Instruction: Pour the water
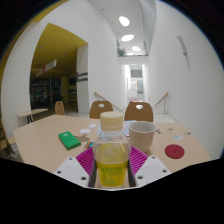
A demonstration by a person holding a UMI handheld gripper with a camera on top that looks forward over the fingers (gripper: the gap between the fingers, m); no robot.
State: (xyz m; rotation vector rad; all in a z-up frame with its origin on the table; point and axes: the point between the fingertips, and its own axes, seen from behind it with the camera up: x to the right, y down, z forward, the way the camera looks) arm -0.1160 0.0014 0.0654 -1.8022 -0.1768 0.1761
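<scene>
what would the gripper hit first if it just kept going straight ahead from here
The gripper already has the bottle between its fingers, apparently clamped, so the bottle leads. Going straight on, the bottle would probably meet the white cup just beyond and slightly to one side, though depth is hard to judge.

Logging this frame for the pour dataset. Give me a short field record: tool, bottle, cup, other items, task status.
tool: tool closed on the bottle, both pink pads against its sides
bottle: bottle upright, yellowish body, pale cap on
cup: white cup upright on the table, just beyond the bottle and to its right
other items: green object left of the bottle; red round object right of the cup
task status: no pour yet, bottle untilted
</scene>
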